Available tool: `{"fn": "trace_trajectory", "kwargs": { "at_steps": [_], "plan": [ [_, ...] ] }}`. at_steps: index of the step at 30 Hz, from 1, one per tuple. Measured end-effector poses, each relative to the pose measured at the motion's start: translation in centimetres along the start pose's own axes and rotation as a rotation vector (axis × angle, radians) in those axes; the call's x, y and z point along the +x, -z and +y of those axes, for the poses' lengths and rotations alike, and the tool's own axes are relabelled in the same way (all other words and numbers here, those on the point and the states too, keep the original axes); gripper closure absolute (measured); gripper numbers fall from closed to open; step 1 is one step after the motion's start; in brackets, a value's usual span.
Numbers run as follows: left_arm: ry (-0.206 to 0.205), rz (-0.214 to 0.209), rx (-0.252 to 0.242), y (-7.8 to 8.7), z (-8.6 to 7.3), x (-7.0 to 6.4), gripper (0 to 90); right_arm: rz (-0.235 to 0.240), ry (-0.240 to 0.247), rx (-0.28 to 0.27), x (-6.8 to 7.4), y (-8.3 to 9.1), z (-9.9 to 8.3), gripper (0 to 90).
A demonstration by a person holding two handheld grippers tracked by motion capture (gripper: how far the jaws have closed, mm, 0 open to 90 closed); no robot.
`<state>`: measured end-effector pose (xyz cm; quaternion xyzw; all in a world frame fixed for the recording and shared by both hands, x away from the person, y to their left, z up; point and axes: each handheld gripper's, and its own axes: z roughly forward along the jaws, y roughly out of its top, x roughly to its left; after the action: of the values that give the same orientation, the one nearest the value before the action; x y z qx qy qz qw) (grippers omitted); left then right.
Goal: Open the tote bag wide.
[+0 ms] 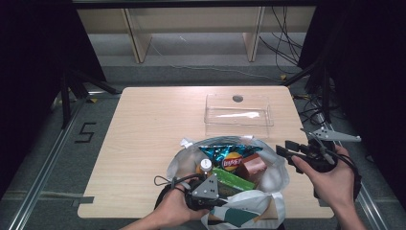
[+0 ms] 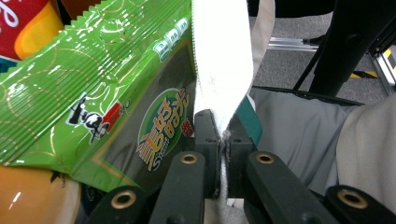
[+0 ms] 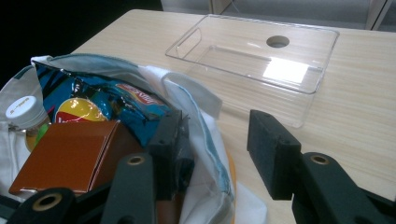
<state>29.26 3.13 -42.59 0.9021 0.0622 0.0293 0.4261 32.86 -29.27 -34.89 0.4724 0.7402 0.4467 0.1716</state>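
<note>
A white cloth bag [image 1: 276, 178] stands open at the table's near edge. Inside it are a blue chips bag [image 1: 229, 156], a brown box [image 1: 252, 167], a green snack packet [image 1: 233, 180] and a white-capped bottle [image 1: 206, 165]. My left gripper [image 1: 218, 199] is at the bag's near rim, shut on the bag's white strap [image 2: 219, 70], right beside the green packet [image 2: 93, 93]. My right gripper [image 3: 219, 149] is open and straddles the bag's right rim [image 3: 205, 140]: one finger [image 3: 170, 137] is inside by the brown box [image 3: 70, 156], the other outside over the table.
A clear plastic tray [image 1: 238, 115] lies empty on the wooden table [image 1: 143, 139] just beyond the bag; it appears as the clear tray [image 3: 257, 60] ahead of the right gripper. Cables and a shelf stand past the far edge. My lap is below the near edge.
</note>
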Motion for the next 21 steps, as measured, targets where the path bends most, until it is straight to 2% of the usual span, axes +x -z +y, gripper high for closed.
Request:
{"fn": "trace_trajectory", "kwargs": {
  "at_steps": [1,2,3,4,5,6,7,8,9,10,11,12,13,14,15,16,17,18,19,20,21],
  "plan": [
    [0.0,-0.004,-0.006,0.2,0.1,0.0,86.1,-0.023,0.022,0.002,-0.1,0.1,0.0,56.4],
    [0.007,0.0,-0.024,0.4,0.1,0.1,83.7,-0.019,0.011,0.012,0.0,0.1,0.0,56.4],
    [0.021,0.0,-0.042,0.7,0.2,0.1,78.7,-0.003,-0.033,0.014,0.3,0.0,-0.1,56.3],
    [0.028,0.008,-0.079,1.4,0.5,0.1,71.0,-0.005,-0.03,0.016,0.2,0.0,-0.1,56.0],
    [0.028,0.008,-0.079,1.4,0.5,0.1,65.9,-0.005,-0.03,0.016,0.2,0.0,-0.1,56.0],
    [0.017,0.014,-0.089,1.8,0.6,0.2,65.9,-0.004,-0.041,0.017,0.3,0.1,-0.1,55.9],
    [0.032,0.025,-0.122,2.8,0.9,0.2,57.7,-0.008,0.007,0.005,-0.1,0.0,-0.1,55.6],
    [0.032,0.025,-0.122,2.8,0.9,0.2,54.8,0.003,-0.011,0.013,0.0,0.1,0.0,55.6],
    [0.039,0.033,-0.144,3.4,0.9,0.2,54.8,0.003,-0.011,0.013,0.0,0.1,0.0,55.6],
    [0.054,0.047,-0.165,4.1,1.0,0.3,49.0,-0.011,-0.004,0.011,0.1,0.3,-0.1,55.6],
    [0.081,0.074,-0.205,5.5,1.0,0.5,47.9,-0.008,0.007,0.011,-0.1,0.3,-0.1,55.6],
    [0.081,0.09,-0.232,6.2,1.0,0.8,47.2,0.005,-0.038,0.018,0.2,0.3,-0.2,55.7],
    [0.099,0.116,-0.25,7.1,0.9,1.1,46.2,0.009,-0.044,0.012,0.2,0.3,-0.2,56.1],
    [0.099,0.116,-0.25,7.1,0.9,1.1,45.3,0.007,-0.021,0.021,0.0,0.4,-0.3,56.4],
    [0.106,0.149,-0.274,7.9,0.8,1.5,45.3,0.007,-0.021,0.021,0.0,0.4,-0.3,56.4],
    [0.113,0.187,-0.297,8.7,0.7,2.0,44.8,0.008,0.001,0.022,-0.1,0.4,-0.4,57.0],
    [0.115,0.23,-0.312,9.5,0.5,2.5,45.0,0.015,-0.066,0.03,0.4,0.3,-0.4,57.9],
    [0.128,0.315,-0.327,10.8,-0.1,3.5,45.9,0.006,0.015,0.034,-0.2,0.3,-0.6,59.9],
    [0.128,0.315,-0.327,10.8,-0.1,3.5,46.5,0.006,0.015,0.034,-0.2,0.3,-0.6,59.9],
    [0.159,0.382,-0.34,11.8,-0.9,4.7,47.4,0.025,-0.034,0.04,0.2,0.1,-0.6,61.5],
    [0.159,0.382,-0.34,11.8,-0.9,4.7,47.9,0.025,-0.017,0.037,0.1,0.1,-0.6,62.1]
  ]
}}
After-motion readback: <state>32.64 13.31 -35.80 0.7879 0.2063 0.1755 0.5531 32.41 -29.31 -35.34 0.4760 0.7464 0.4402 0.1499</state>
